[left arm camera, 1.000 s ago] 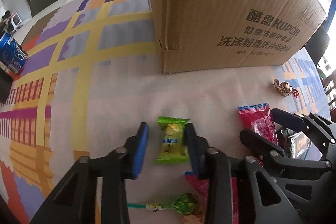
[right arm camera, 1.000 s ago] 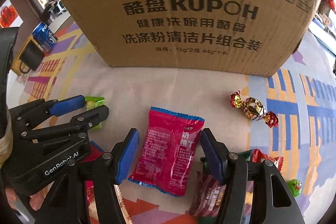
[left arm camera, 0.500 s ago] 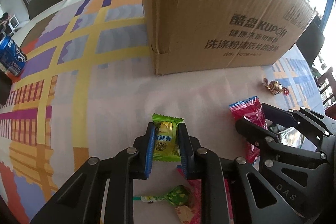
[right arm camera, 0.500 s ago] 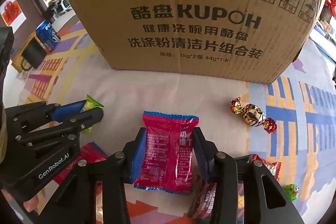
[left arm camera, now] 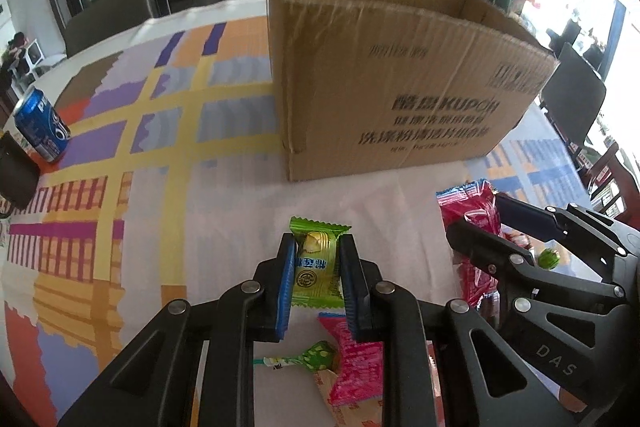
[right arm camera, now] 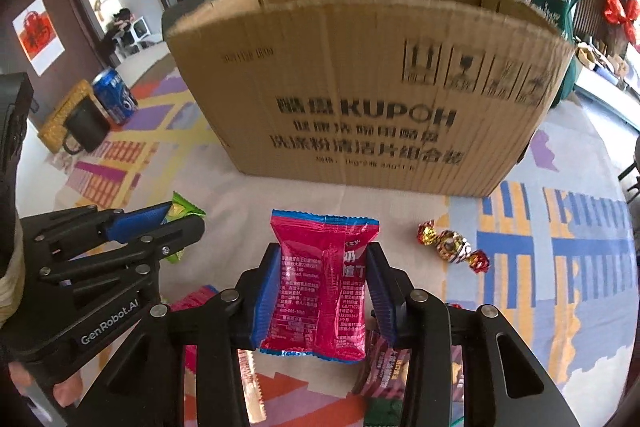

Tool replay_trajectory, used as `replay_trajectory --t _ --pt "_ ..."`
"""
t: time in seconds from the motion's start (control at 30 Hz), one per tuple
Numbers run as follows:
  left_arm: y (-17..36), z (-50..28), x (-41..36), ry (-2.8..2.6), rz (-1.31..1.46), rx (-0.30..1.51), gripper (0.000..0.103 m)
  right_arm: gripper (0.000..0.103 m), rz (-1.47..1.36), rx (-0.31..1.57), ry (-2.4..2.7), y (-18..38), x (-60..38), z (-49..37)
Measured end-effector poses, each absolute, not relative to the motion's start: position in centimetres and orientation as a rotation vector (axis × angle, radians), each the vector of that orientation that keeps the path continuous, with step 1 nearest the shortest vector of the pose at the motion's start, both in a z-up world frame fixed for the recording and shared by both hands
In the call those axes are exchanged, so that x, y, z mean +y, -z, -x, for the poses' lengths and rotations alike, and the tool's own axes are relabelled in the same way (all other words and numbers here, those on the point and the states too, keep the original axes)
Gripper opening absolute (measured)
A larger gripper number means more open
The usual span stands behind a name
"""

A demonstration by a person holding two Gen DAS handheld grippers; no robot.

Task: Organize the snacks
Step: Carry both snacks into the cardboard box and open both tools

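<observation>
My left gripper (left arm camera: pixel 316 251) is shut on a small green snack packet (left arm camera: pixel 316 267), lifted off the patterned tablecloth (left arm camera: pixel 120 187). My right gripper (right arm camera: pixel 322 259) is shut on a red snack packet (right arm camera: pixel 322 275) with blue edges, also held up off the cloth. Each gripper shows in the other's view: the right gripper (left arm camera: pixel 472 223) with the red snack packet (left arm camera: pixel 470 203) at the right, the left gripper (right arm camera: pixel 188 219) with the green snack packet (right arm camera: pixel 182 209) at the left. An open brown cardboard box (left arm camera: pixel 400 87) (right arm camera: pixel 360 99) stands upright just beyond both.
Loose snacks lie below the grippers: a green lollipop (left arm camera: pixel 316 357), a pink packet (left arm camera: pixel 356 367), a dark packet (right arm camera: pixel 384 367), a gold-and-red wrapped candy (right arm camera: pixel 452 245). A blue soda can (left arm camera: pixel 40 125) (right arm camera: pixel 114 101) and a black mug (right arm camera: pixel 86 125) stand far left. Chairs ring the table.
Both grippers closed on their packets, the left on the green one, the right on the red one, and both lifted them off the cloth. The box top has come into view.
</observation>
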State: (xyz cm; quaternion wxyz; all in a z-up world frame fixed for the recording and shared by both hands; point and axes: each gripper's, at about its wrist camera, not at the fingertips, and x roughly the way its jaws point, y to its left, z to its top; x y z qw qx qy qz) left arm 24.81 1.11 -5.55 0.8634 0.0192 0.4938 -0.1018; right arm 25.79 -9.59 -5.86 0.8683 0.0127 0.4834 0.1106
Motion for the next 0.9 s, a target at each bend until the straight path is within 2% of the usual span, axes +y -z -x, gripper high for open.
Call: replay_trajectory --t 0.9 --pt "-6.3 -25.9 -0.1 0.271 -0.018 0.758 0.022 0.043 -0.05 0.703 -0.215 -6.4 -12.6 -25.8"
